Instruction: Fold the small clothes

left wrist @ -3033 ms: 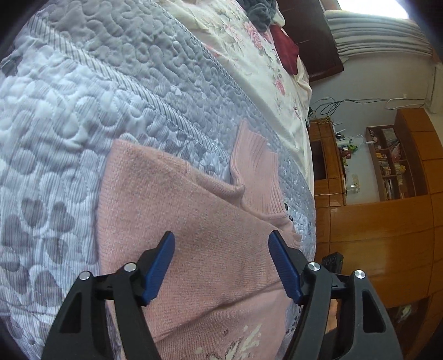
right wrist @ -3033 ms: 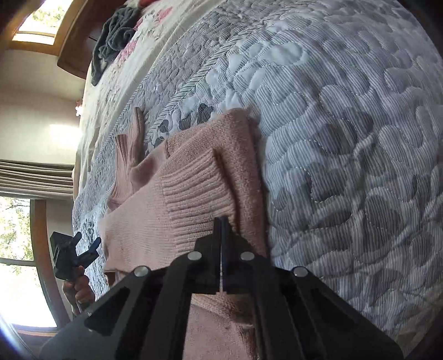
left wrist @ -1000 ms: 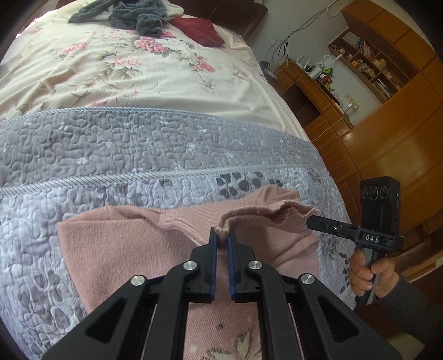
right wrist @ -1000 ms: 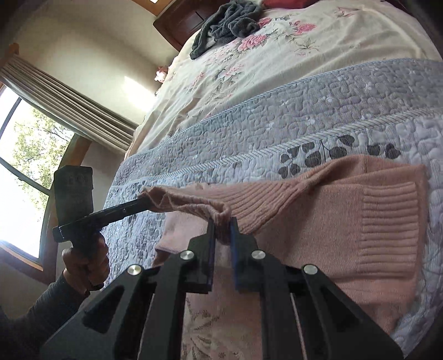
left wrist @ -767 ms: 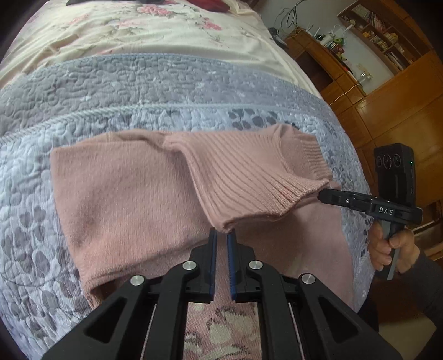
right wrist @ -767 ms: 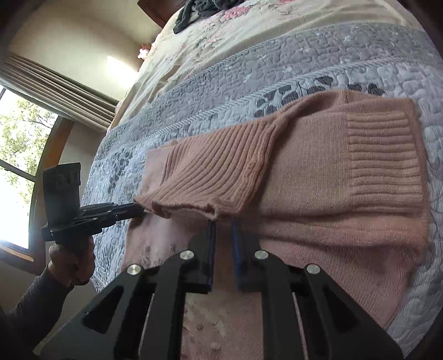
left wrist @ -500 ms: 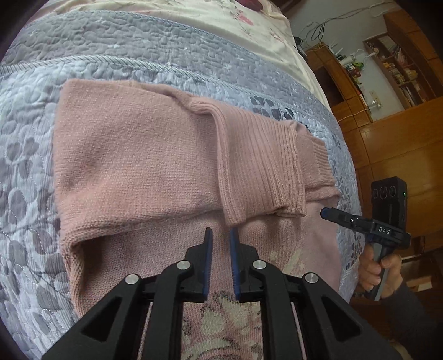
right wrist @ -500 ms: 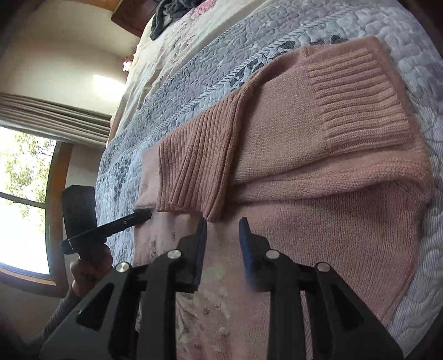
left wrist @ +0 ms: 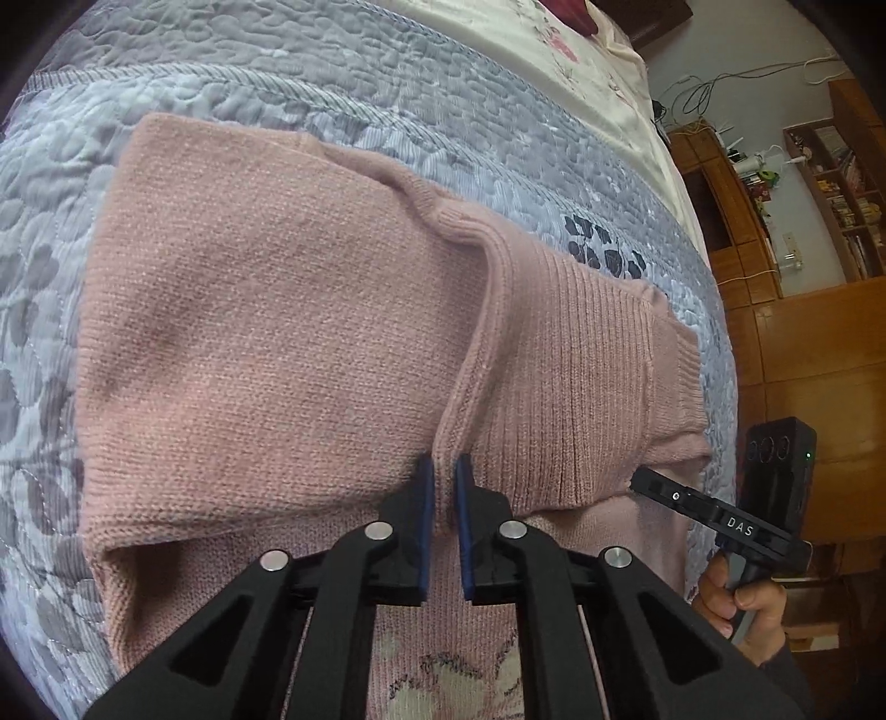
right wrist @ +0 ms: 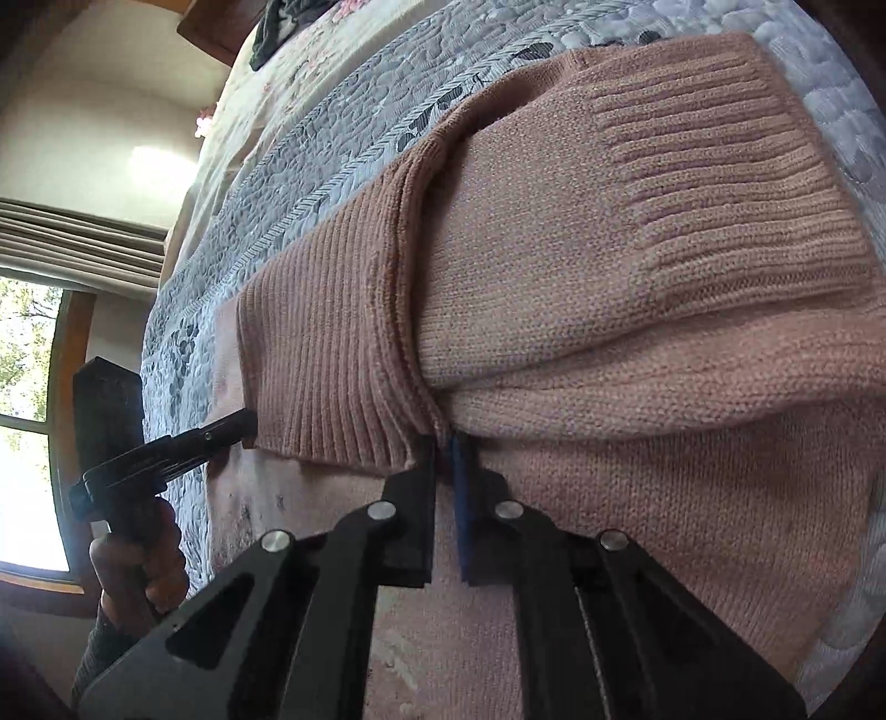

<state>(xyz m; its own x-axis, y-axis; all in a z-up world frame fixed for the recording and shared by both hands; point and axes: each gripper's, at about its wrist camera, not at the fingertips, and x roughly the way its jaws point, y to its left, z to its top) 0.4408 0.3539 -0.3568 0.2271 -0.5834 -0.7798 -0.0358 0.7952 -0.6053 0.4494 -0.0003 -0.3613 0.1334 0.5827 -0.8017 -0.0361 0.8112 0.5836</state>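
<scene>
1. Left wrist view: pink sweater [left wrist: 266, 343] lies flat on the grey-blue quilt [left wrist: 343, 88], both sleeves folded across the body.
2. Left gripper [left wrist: 441, 471] sits low over the sweater, tips at the fold edge where the ribbed sleeve [left wrist: 576, 387] overlaps the plain-knit part. Jaws narrow, blue pads a small gap apart; a thin ridge of knit runs into the gap, cannot tell if it is pinched.
3. Same view, right gripper [left wrist: 637, 483] comes in from the right, its tip touching the ribbed cuff edge; a hand [left wrist: 745, 601] holds its handle. Its jaw state is not readable from here.
4. Pale flower pattern [left wrist: 443, 687] on the sweater front, below the left gripper.
5. Right wrist view: right gripper [right wrist: 443, 448] jaws narrow, nearly together, tips at the lower edge of the folded sleeves; grip on the fabric unclear.
6. Wide ribbed cuff [right wrist: 720, 183] lies at upper right, on top of the sweater body.
7. Left gripper [right wrist: 246, 423] enters from the left, tip at the ribbed sleeve's corner, held by a hand [right wrist: 138, 565].
8. Floral bedsheet [left wrist: 559, 33] beyond the quilt; wooden shelves [left wrist: 830, 183] at right; window [right wrist: 22, 387] at left.
</scene>
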